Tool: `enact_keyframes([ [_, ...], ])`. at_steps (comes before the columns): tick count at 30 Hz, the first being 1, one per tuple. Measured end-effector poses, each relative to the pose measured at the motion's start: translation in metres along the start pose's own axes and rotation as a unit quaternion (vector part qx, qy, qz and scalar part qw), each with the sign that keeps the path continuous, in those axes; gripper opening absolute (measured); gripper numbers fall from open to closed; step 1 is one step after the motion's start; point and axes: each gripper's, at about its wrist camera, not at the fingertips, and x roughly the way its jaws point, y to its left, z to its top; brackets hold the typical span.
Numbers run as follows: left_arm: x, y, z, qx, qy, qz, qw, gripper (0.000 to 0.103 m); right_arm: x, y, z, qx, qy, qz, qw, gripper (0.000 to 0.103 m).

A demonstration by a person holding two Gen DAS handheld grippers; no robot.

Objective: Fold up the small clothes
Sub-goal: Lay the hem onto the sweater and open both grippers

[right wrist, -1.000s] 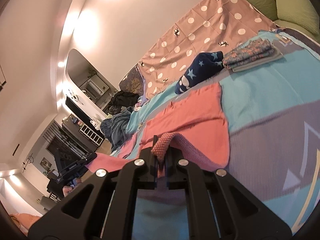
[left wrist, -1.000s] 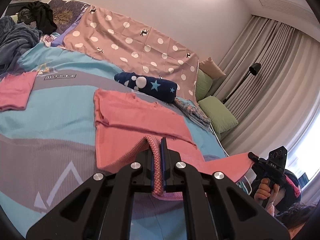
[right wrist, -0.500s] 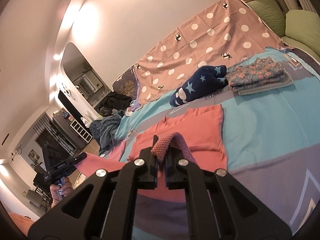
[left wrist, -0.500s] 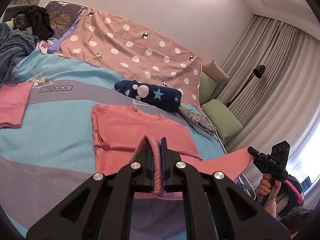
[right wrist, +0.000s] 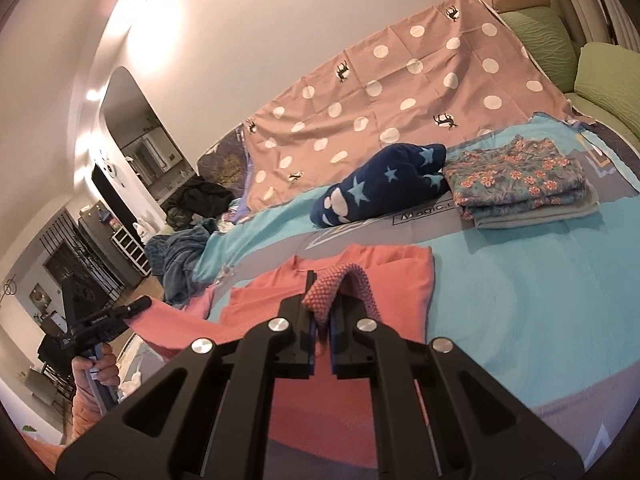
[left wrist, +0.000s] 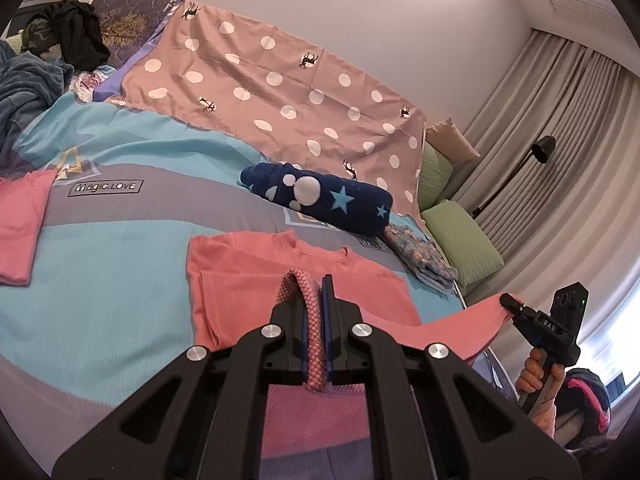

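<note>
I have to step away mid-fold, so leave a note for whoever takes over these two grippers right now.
Left hand-held gripper: shut on one hem corner of the pink shirt.
Right hand-held gripper: shut on the other hem corner.
The shirt's collar end lies flat on the bed cover; the hem is lifted between the grippers.
Done: a flowered stack lies folded.
Left: lay the hem over towards the collar, then fold the other pink piece.
</note>
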Motion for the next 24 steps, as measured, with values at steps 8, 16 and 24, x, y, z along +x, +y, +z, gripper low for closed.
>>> enact_keyframes([
  [8, 0.058, 0.030, 0.030, -0.031, 0.029, 0.012, 0.9990, 0.005, 0.057, -0.017, 0.031, 0.007, 0.013, -0.020, 1.000, 0.005],
  [16, 0.124, 0.063, 0.052, -0.060, 0.069, 0.041, 0.9950, 0.005, 0.135, -0.051, 0.046, 0.033, 0.057, -0.073, 0.995, 0.005],
  [24, 0.151, 0.090, 0.054, -0.069, 0.022, 0.137, 0.9880, 0.041, 0.188, -0.088, 0.036, 0.073, 0.097, -0.115, 0.986, 0.007],
])
